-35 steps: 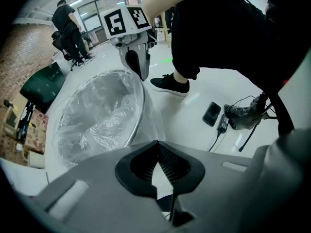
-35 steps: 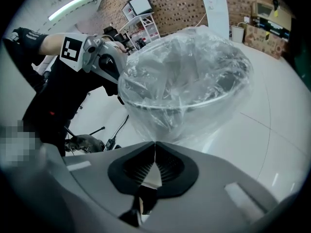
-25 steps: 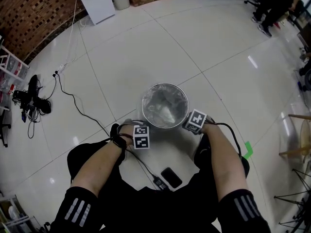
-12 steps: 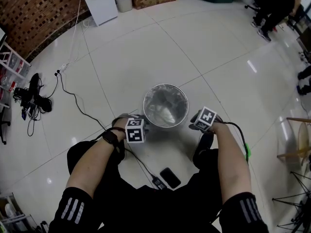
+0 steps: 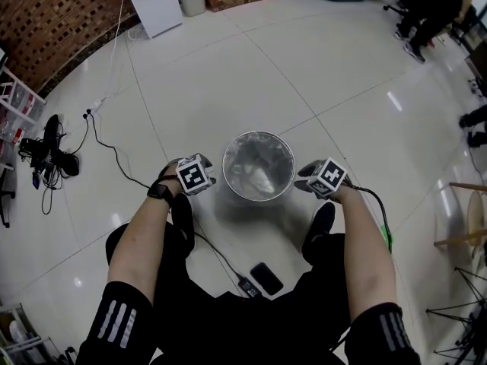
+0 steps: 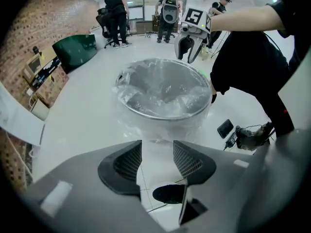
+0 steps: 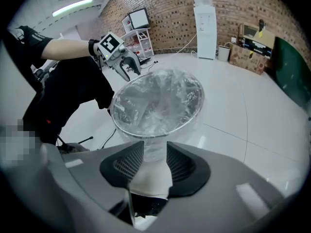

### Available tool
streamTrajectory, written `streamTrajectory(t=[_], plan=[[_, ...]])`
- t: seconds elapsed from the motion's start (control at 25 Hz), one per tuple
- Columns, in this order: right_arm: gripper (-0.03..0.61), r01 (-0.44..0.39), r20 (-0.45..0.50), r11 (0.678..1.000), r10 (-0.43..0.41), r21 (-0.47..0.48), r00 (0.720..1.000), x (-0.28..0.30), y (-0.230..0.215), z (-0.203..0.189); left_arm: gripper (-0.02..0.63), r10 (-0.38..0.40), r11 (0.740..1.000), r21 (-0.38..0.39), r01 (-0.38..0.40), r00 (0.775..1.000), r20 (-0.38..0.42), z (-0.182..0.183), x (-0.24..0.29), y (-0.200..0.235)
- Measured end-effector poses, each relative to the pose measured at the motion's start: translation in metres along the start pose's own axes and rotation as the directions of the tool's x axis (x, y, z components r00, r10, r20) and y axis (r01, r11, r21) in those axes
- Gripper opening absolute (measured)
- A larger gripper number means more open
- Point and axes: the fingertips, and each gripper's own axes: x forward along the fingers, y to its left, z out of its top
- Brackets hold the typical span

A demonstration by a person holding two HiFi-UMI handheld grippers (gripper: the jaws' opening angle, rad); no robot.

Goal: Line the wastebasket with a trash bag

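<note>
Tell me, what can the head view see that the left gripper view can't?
Only the head view shows the white cabinet and the pile of black cables on the floor. Only the left gripper view shows the left gripper's own jaws, which have just been opening, with nothing between them. Both show the wastebasket, its clear trash bag and the black phone on the floor.
</note>
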Motion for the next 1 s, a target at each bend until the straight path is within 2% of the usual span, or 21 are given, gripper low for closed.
streamTrajectory(t=[0.08, 0.2, 0.48, 0.76, 0.88, 1.0], plan=[[0.178, -0.017, -0.004, 1.000, 0.017, 0.007, 1.000, 0.007, 0.000, -0.001, 0.219, -0.040, 0.999, -0.020, 0.040, 0.999, 0.000, -0.005, 0.015, -0.004], [0.197, -0.039, -0.024, 0.999, 0.040, 0.007, 0.999, 0.019, 0.002, -0.007, 0.235, -0.086, 0.996, -0.001, 0.086, 0.996, 0.004, 0.000, 0.033, -0.015], [0.204, -0.037, -0.051, 0.998, 0.034, -0.060, 0.998, 0.037, -0.002, -0.005, 0.261, -0.078, 0.995, 0.069, 0.076, 0.996, 0.033, 0.022, 0.057, -0.013], [0.204, 0.046, -0.097, 0.997, -0.053, -0.066, 0.994, 0.045, -0.022, -0.016, 0.262, -0.043, 0.998, 0.047, 0.043, 0.999, 0.015, 0.016, 0.077, -0.001], [0.204, 0.044, -0.097, 0.997, -0.049, -0.056, 0.994, 0.048, -0.024, -0.019, 0.262, -0.044, 0.999, 0.029, 0.044, 0.999, -0.003, 0.010, 0.084, -0.002], [0.204, 0.022, -0.097, 0.997, -0.029, -0.074, 0.995, 0.047, -0.021, -0.017, 0.262, -0.058, 0.997, 0.045, 0.058, 0.998, 0.000, 0.009, 0.080, -0.003]])
